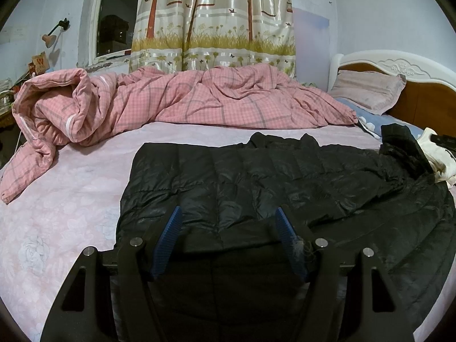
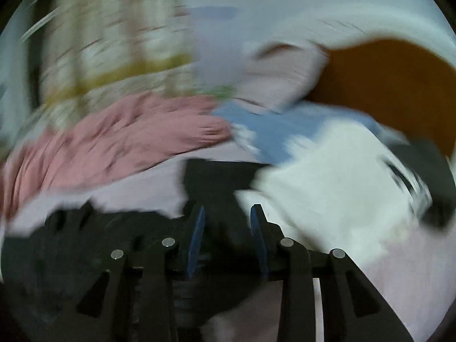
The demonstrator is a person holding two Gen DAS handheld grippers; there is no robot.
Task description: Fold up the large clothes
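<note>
Left tongs (image 1: 229, 219) over black jacket (image 1: 256, 176), pink quilt (image 1: 185, 99) beyond.

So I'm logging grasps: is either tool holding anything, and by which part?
Left tool is open over the black puffer jacket, holding nothing. Right tool: too blurred to tell.

The jacket (image 1: 256, 182) under my left claw (image 1: 229, 219) is glossy black, quilted in rows. My claw pads (image 1: 172, 228) are blue on black arms. The bed sheet (image 1: 62, 216) is pale pink with a faint flower print. The quilt (image 1: 199, 99) is pink with grey checks. The curtain (image 1: 213, 20) shows brown trees, birds and yellow grass on cream. The pillow (image 1: 367, 91) is dusty mauve, and the headboard (image 1: 421, 99) is orange-brown framed in white.
</note>
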